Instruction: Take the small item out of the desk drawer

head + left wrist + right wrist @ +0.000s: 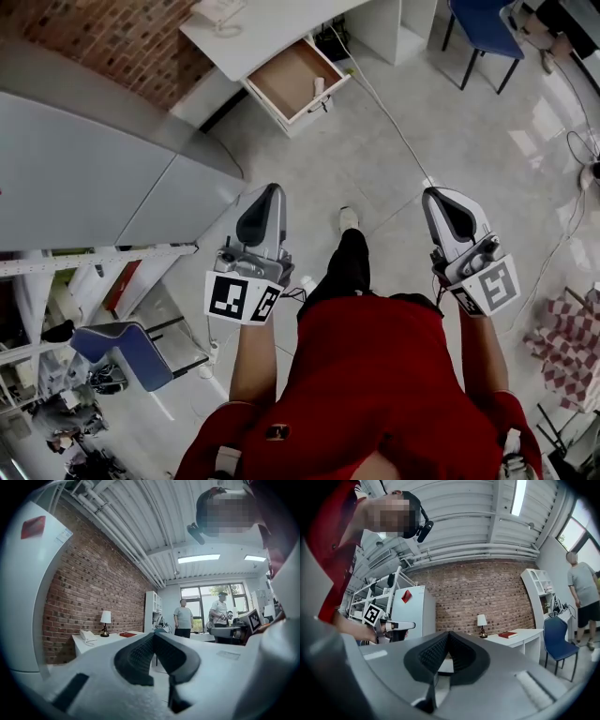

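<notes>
In the head view the white desk (pixel 246 37) stands at the top, well ahead of me. Its wooden drawer (pixel 281 82) is pulled open over the floor. A small white item (pixel 319 88) stands at the drawer's right front corner. My left gripper (pixel 275 188) and right gripper (pixel 431 194) are held side by side above the tiled floor, pointing toward the desk and far short of it. Both are shut with nothing between the pads. The left gripper view shows its jaw tips meeting (pixel 153 634), and the right gripper view shows the same (pixel 448 633).
A white cable (pixel 392 129) runs across the floor from the desk. A blue chair (pixel 483 28) stands at the top right and a grey cabinet (pixel 94 178) at the left. A phone (pixel 217 11) sits on the desk. Two people (pixel 183 618) stand by the window.
</notes>
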Tool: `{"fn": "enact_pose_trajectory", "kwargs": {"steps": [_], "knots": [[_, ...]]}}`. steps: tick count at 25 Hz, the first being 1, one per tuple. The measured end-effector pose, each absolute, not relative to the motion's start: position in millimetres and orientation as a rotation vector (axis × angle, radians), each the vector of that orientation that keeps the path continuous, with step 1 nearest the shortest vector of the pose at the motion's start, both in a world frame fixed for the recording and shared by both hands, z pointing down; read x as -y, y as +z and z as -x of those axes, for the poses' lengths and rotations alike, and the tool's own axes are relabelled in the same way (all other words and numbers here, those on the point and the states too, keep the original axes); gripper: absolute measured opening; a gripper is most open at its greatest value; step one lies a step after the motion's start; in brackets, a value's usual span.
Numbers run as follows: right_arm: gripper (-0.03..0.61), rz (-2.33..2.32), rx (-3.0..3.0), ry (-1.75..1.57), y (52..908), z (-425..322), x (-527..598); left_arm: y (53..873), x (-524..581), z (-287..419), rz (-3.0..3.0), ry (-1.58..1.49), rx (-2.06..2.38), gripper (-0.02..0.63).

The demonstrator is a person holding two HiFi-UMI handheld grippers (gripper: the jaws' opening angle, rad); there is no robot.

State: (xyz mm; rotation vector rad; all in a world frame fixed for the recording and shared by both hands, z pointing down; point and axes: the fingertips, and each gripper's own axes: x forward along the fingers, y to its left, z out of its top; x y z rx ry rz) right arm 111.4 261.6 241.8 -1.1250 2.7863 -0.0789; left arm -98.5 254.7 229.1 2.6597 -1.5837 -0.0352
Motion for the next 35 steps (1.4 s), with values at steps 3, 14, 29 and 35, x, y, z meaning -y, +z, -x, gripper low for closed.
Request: {"fn": "enact_pose_trajectory", "kwargs": {"steps": [3, 14, 29, 35], "knots": [[0.012, 1.157, -2.801, -0.081, 244, -102, -209, 240, -199, 106, -2.659, -0.033, 1.548, 0.005], [0.012, 1.249, -2.806, -0.094, 242, -49, -30, 286, -12, 132, -2.691, 0.088, 1.367, 0.005], [0.012, 1.29, -2.854, -0.195, 286, -41, 77, 395, 132, 138, -2.549, 0.284, 1.304, 0.005], [0.012, 1.244, -2.902, -0.238, 314, -48, 124, 455, 186, 126, -2.456, 0.44, 1.31, 0.005]]}}
